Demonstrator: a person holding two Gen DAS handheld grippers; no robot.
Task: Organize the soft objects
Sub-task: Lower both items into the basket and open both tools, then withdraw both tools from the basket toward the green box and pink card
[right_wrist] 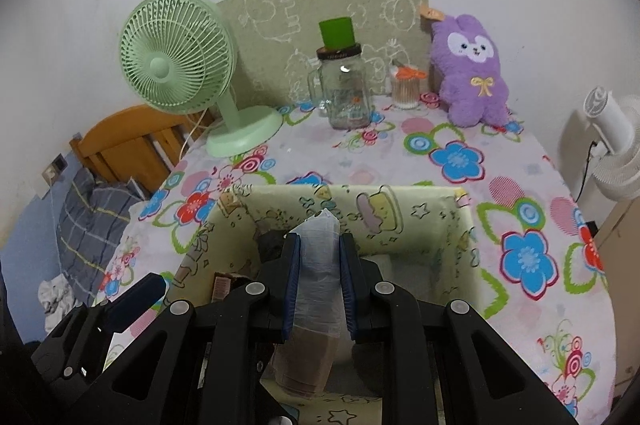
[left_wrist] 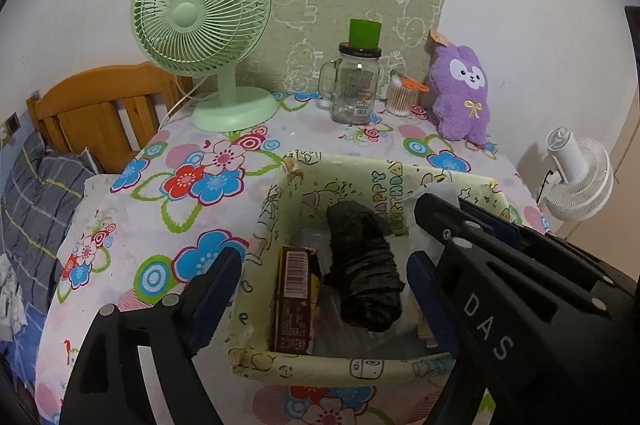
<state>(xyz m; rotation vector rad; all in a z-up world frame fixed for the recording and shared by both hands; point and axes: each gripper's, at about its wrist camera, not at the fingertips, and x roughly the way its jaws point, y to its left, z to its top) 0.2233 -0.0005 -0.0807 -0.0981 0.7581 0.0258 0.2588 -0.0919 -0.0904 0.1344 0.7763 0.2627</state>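
left black plastic tongs (left_wrist: 324, 265): blue pads, silver screws, white "DAS" lettering | right black plastic tongs (right_wrist: 320, 249): blue ribbed pads, silver screws

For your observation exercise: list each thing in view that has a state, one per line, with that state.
Left claw: open, empty, over the box.
Right claw: shut on the plastic sleeve of cups.
Box: open-topped, partly filled.
Black bundle: lying in the box.
Glass jar: lidded, upright.
Purple plush: upright against the wall.

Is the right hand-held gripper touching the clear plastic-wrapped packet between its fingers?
Touching. The right wrist view shows the right hand-held gripper with both blue pads pressed against the sides of the clear plastic-wrapped packet, no gap on either side.
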